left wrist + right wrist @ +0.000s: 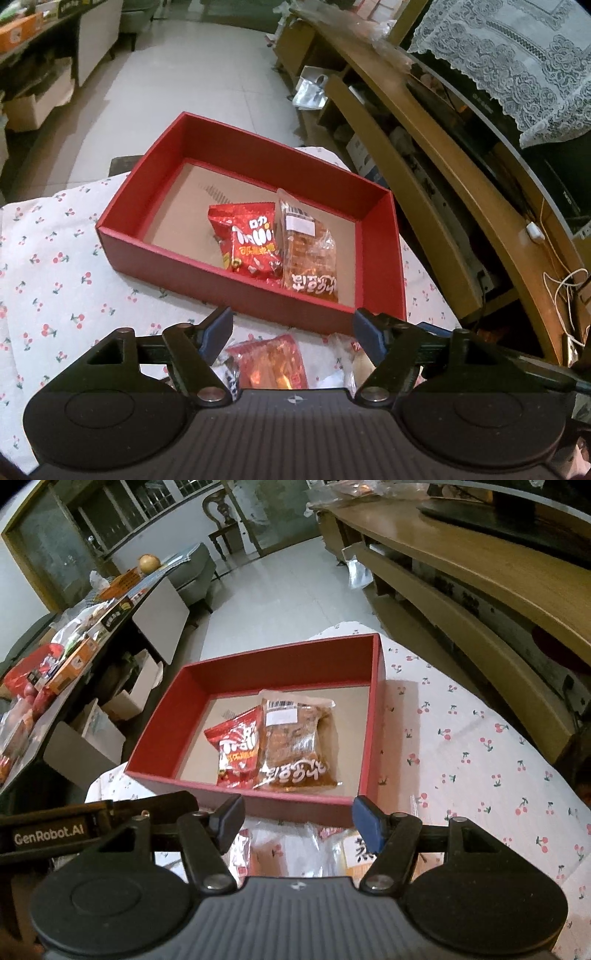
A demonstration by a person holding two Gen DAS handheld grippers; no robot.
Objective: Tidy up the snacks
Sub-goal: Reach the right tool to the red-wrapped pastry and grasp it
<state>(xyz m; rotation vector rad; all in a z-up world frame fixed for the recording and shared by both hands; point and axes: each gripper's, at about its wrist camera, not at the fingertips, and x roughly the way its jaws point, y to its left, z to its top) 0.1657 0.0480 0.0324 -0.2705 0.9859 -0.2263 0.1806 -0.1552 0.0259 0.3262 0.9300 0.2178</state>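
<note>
A red cardboard box (221, 273) (236, 790) stands open on a cherry-print cloth (55, 258) (461, 757). Inside it lie a red snack bag (247, 240) (236, 749) and, right of it, a clear packet of brown snack (310, 251) (295, 746), edges overlapping. My left gripper (293, 328) hovers just short of the box's near wall, open, above a red-orange snack packet (269, 362) on the cloth. My right gripper (299, 821) is also open at the near wall, over several clear packets (288, 853); its pads press on nothing.
A wooden TV stand (424, 177) (480, 602) runs along the right, with white cables (561, 288) hanging near it. A dark side table (74, 657) piled with boxes and bags stands left. Tiled floor (184, 74) lies beyond the box.
</note>
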